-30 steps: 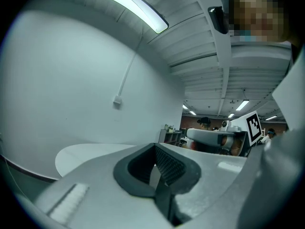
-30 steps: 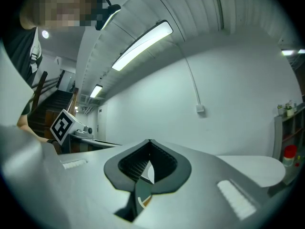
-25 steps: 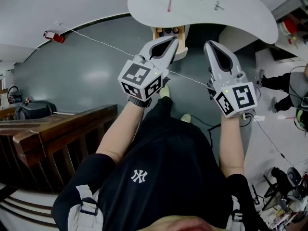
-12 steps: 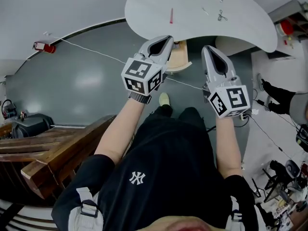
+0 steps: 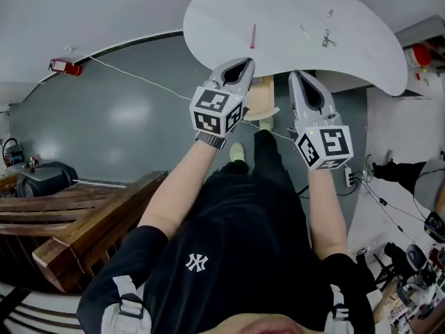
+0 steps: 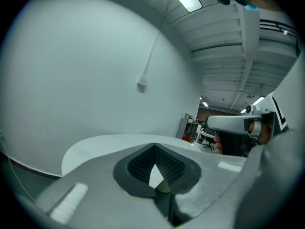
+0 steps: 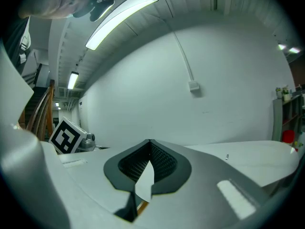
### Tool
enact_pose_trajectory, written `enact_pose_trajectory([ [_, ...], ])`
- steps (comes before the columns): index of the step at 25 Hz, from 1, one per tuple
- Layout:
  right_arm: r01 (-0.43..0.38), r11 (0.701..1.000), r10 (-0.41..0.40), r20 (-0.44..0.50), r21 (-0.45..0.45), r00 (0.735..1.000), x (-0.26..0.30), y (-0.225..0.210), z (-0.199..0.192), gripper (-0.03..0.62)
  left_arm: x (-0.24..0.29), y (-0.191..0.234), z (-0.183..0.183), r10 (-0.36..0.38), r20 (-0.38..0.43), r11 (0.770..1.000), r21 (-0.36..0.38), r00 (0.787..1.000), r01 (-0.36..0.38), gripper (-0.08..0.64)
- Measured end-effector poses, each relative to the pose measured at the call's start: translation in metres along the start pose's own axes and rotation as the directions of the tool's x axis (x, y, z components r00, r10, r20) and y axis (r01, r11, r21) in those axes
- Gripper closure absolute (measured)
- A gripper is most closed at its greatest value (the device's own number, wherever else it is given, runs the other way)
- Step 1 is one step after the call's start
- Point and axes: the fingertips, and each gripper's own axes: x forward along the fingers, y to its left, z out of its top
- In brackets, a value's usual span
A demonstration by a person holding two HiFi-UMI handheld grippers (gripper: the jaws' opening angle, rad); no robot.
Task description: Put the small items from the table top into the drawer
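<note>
Fingers pressed together tip to tip on my left gripper [image 6: 155,146], and the same on my right gripper [image 7: 149,142]. Each shows only a sliver of gap lower down, and I hold nothing in either.

Over the last second I have stepped in toward the white table [image 5: 229,12]. It has swung nearer and now sits just past my fingertips, with both grippers raised side by side at its near edge. The wooden drawer [image 5: 263,103] hangs pulled out under that edge, between my two grippers and partly behind the left one. I judge that I am now within reach to start picking, though no item has been lifted yet and the fingers must part first.

Counting: two grippers, one table, one drawer. On the top I make out four small items, all well apart from my grippers. They are a red stick [image 5: 253,36] nearest the left gripper, a thin pale sliver [image 5: 304,30], a dark metal piece [image 5: 327,41] that may be a clip or small scissors, and a tiny bit [image 5: 329,12] farther back. They are too small for me to name with confidence.
</note>
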Motion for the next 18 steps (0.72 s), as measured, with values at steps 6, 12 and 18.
enact_pose_trajectory([
  [6,-0.051,0.999,0.052,-0.035,0.009,0.998,0.052,-0.037,-0.014,0.566,0.061,0.035,-0.02,0.058,-0.08,0.998,0.009,0.995,-0.057,0.558],
  [12,-0.098,0.995,0.097,-0.089,-0.006,0.991,0.099,-0.08,-0.045,0.566,0.126,0.073,-0.059,0.132,-0.169,0.991,0.023,0.977,-0.131,0.537],
  [18,-0.169,0.986,0.168,-0.137,0.007,0.976,0.141,-0.1,-0.082,0.566,0.166,0.106,-0.1,0.212,-0.238,0.977,0.025,0.948,-0.212,0.525],
])
